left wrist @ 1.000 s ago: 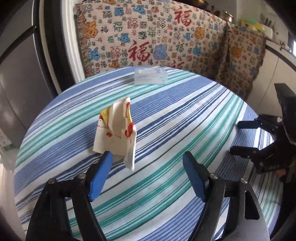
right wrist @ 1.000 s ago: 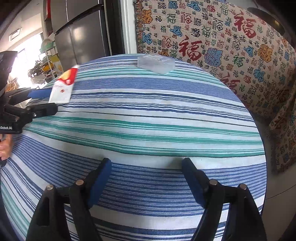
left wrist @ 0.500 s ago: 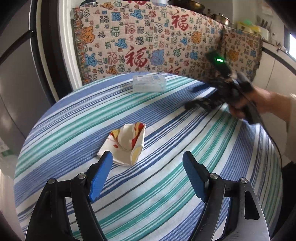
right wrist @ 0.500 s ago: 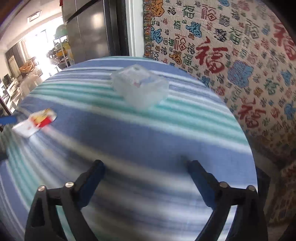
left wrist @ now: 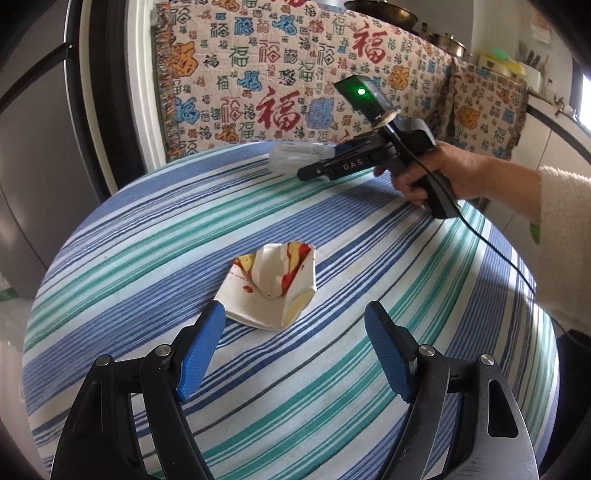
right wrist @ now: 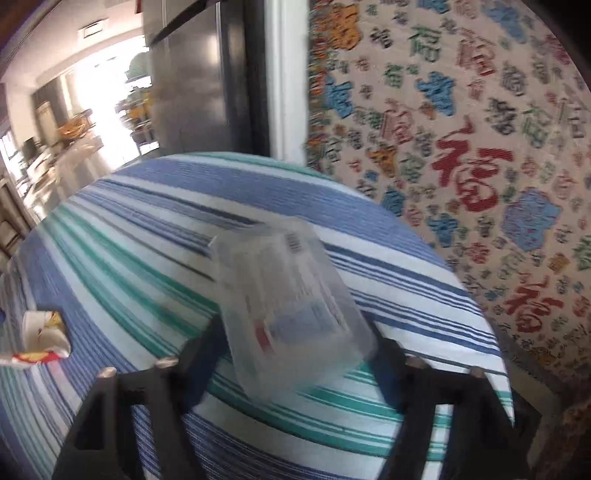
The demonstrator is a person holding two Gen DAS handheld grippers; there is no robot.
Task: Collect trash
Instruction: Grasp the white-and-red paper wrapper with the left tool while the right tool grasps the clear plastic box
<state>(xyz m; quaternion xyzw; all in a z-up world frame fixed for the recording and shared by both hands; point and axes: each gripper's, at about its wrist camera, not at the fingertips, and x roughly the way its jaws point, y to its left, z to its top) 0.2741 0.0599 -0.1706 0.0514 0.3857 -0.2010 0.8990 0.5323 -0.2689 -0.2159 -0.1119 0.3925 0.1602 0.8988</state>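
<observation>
2 pieces of trash: the right gripper (right wrist: pixel 295 343), jaws just closing, is straddling the light, crushable clear plastic box (right wrist: pixel 291 302) far across the table; the left gripper (left wrist: pixel 295 347) is hanging open near the flimsy crumpled paper cup (left wrist: pixel 271 284).

Clear plastic box (right wrist: pixel 291 306) (glossy), woven striped tablecloth (left wrist: pixel 332 387)

Both wrist views angled down, sharing striped table (left wrist: pixel 369 229), crumpled cup (left wrist: pixel 273 284).

Round table (left wrist: pixel 155 236) in blue, teal, white striped cloth. Behind it at 12 o'clock, patterned throw (left wrist: pixel 280 74) with red characters. Steel fridge (right wrist: pixel 192 74) at 10 o'clock. White cabinets (left wrist: pixel 554 122) at 2 o'clock; pots (left wrist: pixel 380 9) on top. Bright daylight from far room (right wrist: pixel 74 96).
</observation>
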